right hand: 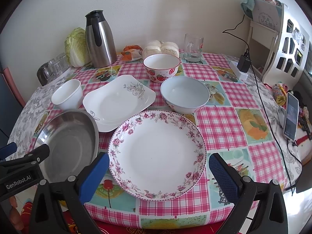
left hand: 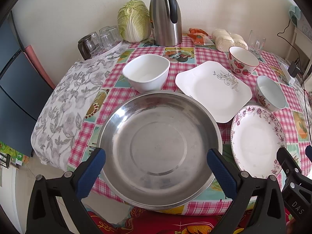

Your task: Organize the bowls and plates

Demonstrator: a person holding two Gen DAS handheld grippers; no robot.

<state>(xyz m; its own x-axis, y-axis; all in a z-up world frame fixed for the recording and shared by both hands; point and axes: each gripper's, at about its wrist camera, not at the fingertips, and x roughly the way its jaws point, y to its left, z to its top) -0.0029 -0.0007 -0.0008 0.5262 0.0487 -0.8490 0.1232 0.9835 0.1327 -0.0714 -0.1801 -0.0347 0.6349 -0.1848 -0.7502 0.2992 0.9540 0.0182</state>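
Plates and bowls lie unstacked: steel pan (left hand: 159, 148) between the released left tongs (left hand: 156, 169), flowered plate (right hand: 156, 161) between the released right tongs (right hand: 159, 172); grip rims squarely.

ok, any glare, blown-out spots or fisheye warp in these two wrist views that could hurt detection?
Left wrist: window light streaks the steel basin rim with glare; the table edge bows strongly and the corners vignette black. Right wrist: the floral plate centre is nearly washed out, the lower right corner is overexposed, and the shelf at the right edge curves. Both views are sharp, with soft shadows only.
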